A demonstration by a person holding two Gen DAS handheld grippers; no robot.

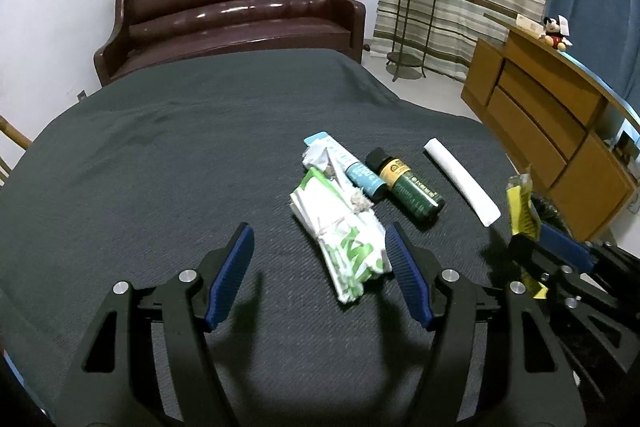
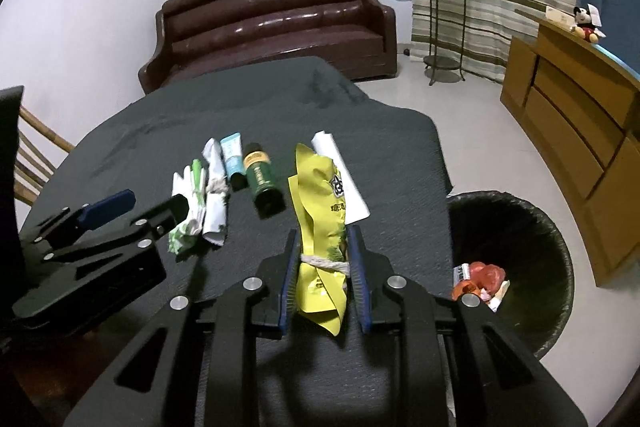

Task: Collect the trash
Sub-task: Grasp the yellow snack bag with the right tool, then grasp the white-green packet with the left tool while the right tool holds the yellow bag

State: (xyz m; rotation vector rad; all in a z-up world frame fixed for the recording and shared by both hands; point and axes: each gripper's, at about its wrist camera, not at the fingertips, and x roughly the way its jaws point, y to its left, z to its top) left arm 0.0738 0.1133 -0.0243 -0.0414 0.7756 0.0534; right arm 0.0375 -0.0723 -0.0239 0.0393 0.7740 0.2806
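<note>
Between the right claw (image 2: 324, 259)'s pressed blue pads hangs a tied yellow snack wrapper (image 2: 320, 211), above the worktop (image 2: 140, 123)'s right edge, short of the lined trash bin (image 2: 532, 223) on the floor. Released early, it would land on the cloth or the floor. Spread and empty, the left claw (image 1: 320, 267) hovers beside the green-white wrapper (image 1: 340, 235); open cloth lies leftward.

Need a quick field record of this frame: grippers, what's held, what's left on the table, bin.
left gripper: open, empty, low over the grey tablecloth
right gripper: shut on the yellow crumpled snack wrapper
left on cloth: green-and-white crumpled wrapper, light blue tube, dark green bottle with yellow label, white rolled paper
black-lined trash bin: right of the table, red and white scraps inside
</note>
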